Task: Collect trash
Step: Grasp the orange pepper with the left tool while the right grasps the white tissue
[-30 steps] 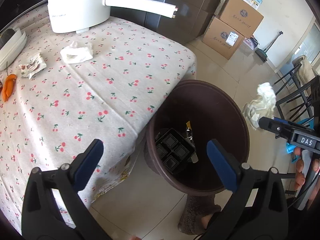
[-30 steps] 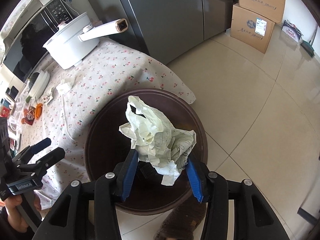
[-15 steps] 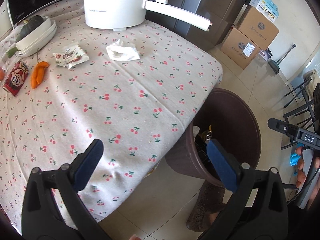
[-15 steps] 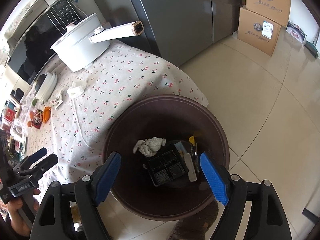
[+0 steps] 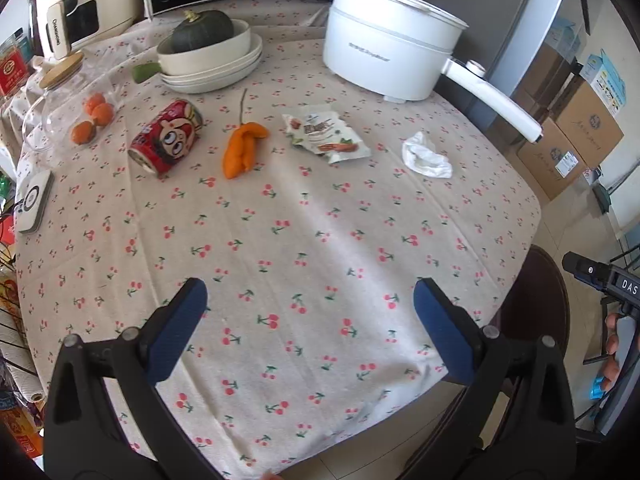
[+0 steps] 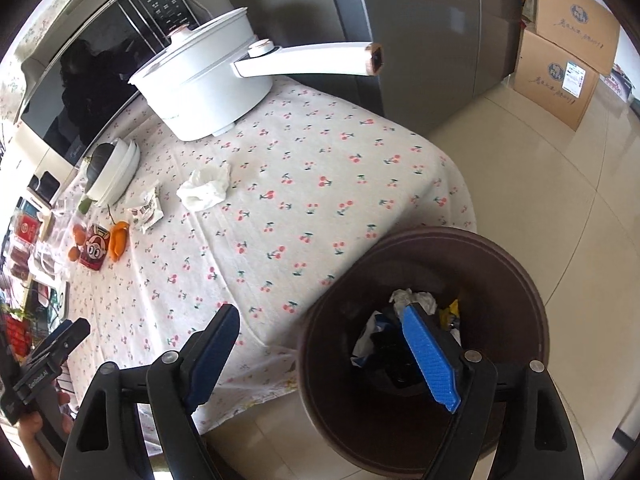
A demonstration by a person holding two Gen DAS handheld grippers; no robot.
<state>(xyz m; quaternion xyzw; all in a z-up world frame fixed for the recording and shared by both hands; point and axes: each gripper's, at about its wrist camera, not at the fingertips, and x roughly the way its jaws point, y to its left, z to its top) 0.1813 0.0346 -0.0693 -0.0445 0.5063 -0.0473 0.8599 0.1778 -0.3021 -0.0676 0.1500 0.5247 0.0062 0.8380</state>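
Blue-padded jaws of the left gripper [image 5: 310, 324] stand spread wide and hold nothing, hovering above the near part of the cherry-print cloth [image 5: 304, 240] that covers the bench. Farther in on that cloth lie the pieces of trash: a crumpled white tissue [image 5: 426, 156] toward the right, a torn snack wrapper [image 5: 324, 134] just left of it, then an orange peel [image 5: 240, 148] and a red can [image 5: 166, 142] lying on its side. Behind them stand a stack of white dishes with a dark green squash [image 5: 202, 32] in the top one, and a white electric pot [image 5: 386, 58] with a long handle.

From the right wrist view, the right gripper [image 6: 320, 348] is likewise spread with nothing between its jaws, one finger over the cloth's edge, the other over the mouth of the brown bin [image 6: 520, 276]. That bin stands on the floor just beside the bench corner and holds a crumpled paper wad [image 6: 414, 300] among dark packaging. Cardboard boxes [image 6: 564, 40] sit against the far wall.
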